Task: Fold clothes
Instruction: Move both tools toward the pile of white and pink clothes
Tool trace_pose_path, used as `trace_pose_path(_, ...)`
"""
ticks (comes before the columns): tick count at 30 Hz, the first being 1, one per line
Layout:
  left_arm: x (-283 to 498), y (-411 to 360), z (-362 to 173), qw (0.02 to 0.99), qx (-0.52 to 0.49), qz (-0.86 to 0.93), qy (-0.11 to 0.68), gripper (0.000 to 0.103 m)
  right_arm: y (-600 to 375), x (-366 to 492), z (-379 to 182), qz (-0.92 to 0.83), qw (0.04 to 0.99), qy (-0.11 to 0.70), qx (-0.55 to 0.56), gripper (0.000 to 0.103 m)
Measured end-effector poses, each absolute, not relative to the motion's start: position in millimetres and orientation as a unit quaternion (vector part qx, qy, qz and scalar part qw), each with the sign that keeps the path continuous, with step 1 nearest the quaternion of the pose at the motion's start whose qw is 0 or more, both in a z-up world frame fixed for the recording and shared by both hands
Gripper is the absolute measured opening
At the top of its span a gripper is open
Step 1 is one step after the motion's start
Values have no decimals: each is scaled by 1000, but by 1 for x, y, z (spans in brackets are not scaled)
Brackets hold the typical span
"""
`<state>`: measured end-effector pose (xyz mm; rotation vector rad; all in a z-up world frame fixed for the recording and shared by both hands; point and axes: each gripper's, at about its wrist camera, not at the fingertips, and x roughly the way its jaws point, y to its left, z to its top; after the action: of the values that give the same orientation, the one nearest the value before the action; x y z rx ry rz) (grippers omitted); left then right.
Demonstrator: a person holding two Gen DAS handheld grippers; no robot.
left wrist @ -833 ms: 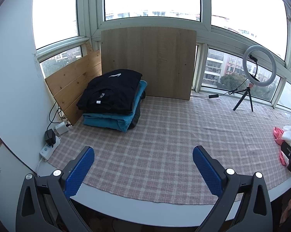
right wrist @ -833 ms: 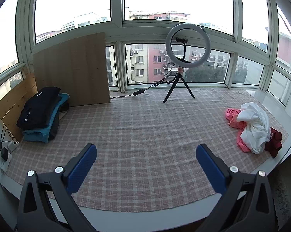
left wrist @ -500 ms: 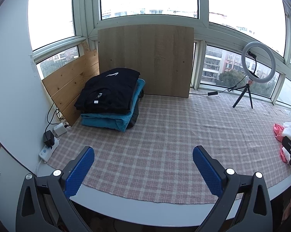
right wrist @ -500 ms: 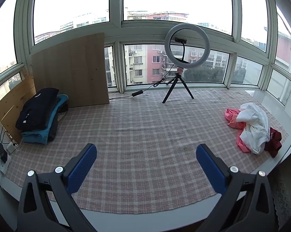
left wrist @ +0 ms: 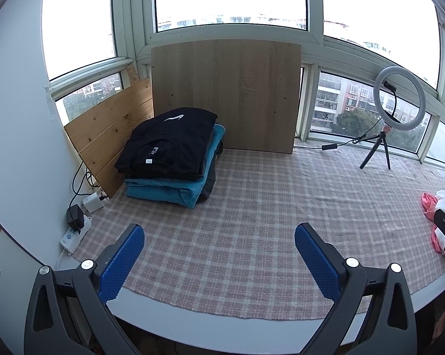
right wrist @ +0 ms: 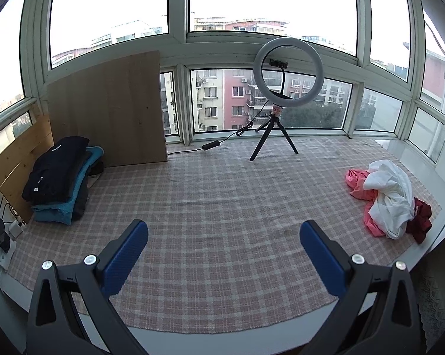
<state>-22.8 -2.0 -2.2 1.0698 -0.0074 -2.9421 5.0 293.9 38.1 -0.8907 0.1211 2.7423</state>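
Observation:
A stack of folded clothes [left wrist: 172,159], black on top of teal, sits at the far left of the checked cloth [left wrist: 252,222]; it also shows in the right wrist view [right wrist: 61,177]. A loose heap of white, pink and dark red clothes [right wrist: 389,198] lies at the right; in the left wrist view [left wrist: 438,207] it is partly hidden by the other gripper. My left gripper [left wrist: 219,259] is open and empty over the cloth's front edge. My right gripper [right wrist: 223,256] is open and empty, well short of the heap.
A ring light on a tripod [right wrist: 281,100] stands at the back with its cable [right wrist: 222,142] trailing left. Wooden boards [left wrist: 225,97] lean against the windows. A power strip with chargers [left wrist: 74,227] lies at the left edge.
Both grippers have shifted slightly; the left wrist view has drifted so the folded stack sits a little lower and nearer. Both stay open and empty.

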Motion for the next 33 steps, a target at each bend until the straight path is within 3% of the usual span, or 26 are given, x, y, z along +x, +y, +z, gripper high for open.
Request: trace_pose_path(33,-120,0,-6,-80,346,-935,18,102,281,-56,37,940,184,44,-284,103)
